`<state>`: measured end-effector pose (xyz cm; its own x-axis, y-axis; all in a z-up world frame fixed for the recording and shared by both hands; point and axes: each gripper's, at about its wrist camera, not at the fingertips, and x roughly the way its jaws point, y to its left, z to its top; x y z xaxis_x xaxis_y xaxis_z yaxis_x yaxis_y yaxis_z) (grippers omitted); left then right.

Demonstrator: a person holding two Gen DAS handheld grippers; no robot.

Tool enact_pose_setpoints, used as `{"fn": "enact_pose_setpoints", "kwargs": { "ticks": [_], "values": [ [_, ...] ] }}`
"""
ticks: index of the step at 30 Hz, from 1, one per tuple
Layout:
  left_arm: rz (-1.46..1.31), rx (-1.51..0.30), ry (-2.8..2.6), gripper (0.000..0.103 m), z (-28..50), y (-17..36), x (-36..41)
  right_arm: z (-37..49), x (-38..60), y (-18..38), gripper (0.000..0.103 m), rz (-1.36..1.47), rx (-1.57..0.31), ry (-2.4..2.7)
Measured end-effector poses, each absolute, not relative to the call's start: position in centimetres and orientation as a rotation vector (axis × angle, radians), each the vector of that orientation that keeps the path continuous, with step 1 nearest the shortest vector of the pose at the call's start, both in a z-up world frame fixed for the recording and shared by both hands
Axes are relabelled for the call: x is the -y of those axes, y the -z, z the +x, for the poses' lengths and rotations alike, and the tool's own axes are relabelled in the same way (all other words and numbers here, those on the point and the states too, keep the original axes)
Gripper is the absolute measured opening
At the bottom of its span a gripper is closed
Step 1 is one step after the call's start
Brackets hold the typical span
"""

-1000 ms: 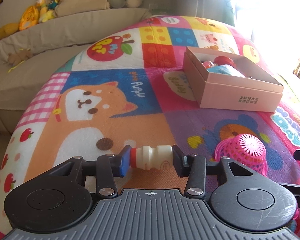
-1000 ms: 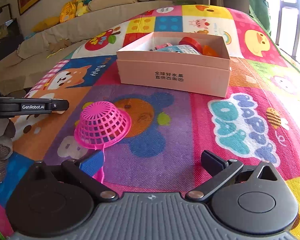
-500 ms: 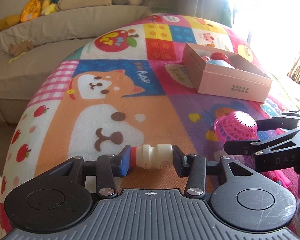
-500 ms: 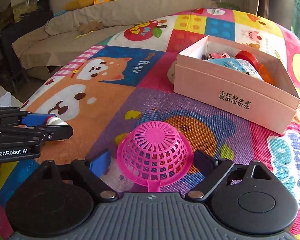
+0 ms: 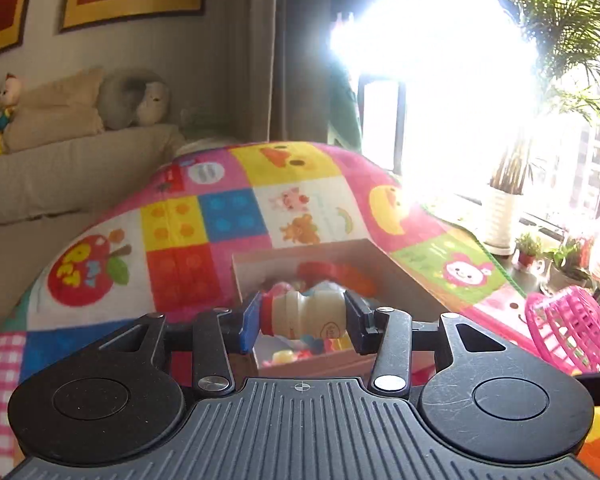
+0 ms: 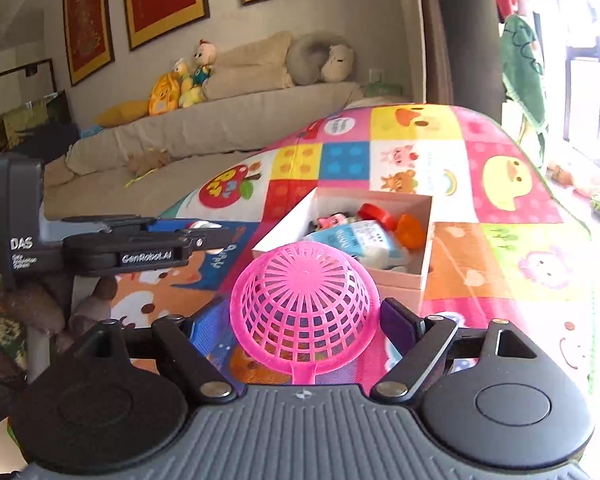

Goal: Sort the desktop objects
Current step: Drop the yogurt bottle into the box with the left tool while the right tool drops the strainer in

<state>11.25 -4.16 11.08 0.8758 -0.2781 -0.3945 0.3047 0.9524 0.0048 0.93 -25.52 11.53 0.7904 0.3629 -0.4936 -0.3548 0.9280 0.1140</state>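
Note:
My left gripper (image 5: 302,316) is shut on a small white yogurt bottle (image 5: 305,315) with a red cap, held sideways in the air over the near part of the open pink box (image 5: 404,276). My right gripper (image 6: 296,320) is shut on a pink plastic mesh strainer (image 6: 304,308), dome up, lifted above the mat just in front of the box (image 6: 396,280). The strainer also shows at the right edge of the left wrist view (image 5: 568,330). The left gripper body (image 6: 140,254) shows at the left of the right wrist view. The box holds a red lid, an orange piece, a blue-white pouch and small toys.
A colourful cartoon play mat (image 6: 512,248) covers the surface. A beige sofa (image 6: 204,136) with plush toys and pillows stands behind. A bright window with potted plants (image 5: 504,216) is at the right.
Both grippers rose and moved forward to the box. The right gripper closed on the pink strainer and lifted it off the mat. The left gripper still holds the bottle, now over the box.

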Motion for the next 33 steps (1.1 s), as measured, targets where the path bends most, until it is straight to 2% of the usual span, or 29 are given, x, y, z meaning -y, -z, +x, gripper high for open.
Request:
{"fn": "enact_pose_setpoints", "kwargs": {
  "ticks": [2, 4, 6, 15, 21, 25, 30, 33],
  "values": [
    [0.066, -0.394, 0.308, 0.049, 13.8, -11.5, 5.3, 1.2, 26.5, -11.1, 0.083, 0.022, -0.541, -0.348],
    [0.054, -0.398, 0.281, 0.063, 15.9, -11.5, 5.9, 1.6, 27.2, -10.3, 0.083, 0.040, -0.571, -0.325],
    [0.037, -0.415, 0.247, 0.066, 16.6, -11.1, 5.6, 1.9, 27.8, -9.5, 0.083, 0.046, -0.590, -0.303],
    [0.047, -0.583, 0.171, 0.097, 11.7, -6.1, 1.7, 5.0, 28.7, -7.8, 0.083, 0.136, -0.655, -0.296],
    [0.058, -0.706, 0.222, 0.102, 8.8, -3.9, 2.2, 12.6, 27.4, -10.8, 0.083, 0.186, -0.624, -0.281],
    [0.050, -0.704, 0.275, 0.103, 7.3, -4.0, 2.6, 19.9, 25.9, -12.0, 0.083, 0.228, -0.634, -0.232],
    [0.039, -0.691, 0.252, 0.103, 6.3, -3.7, 1.5, 25.9, 23.4, -10.6, 0.083, 0.161, -0.622, -0.132],
    [0.013, -0.714, 0.219, 0.103, 6.4, -3.1, 0.1, 27.6, 22.3, -8.4, 0.083, 0.107, -0.679, -0.117]
  ]
}}
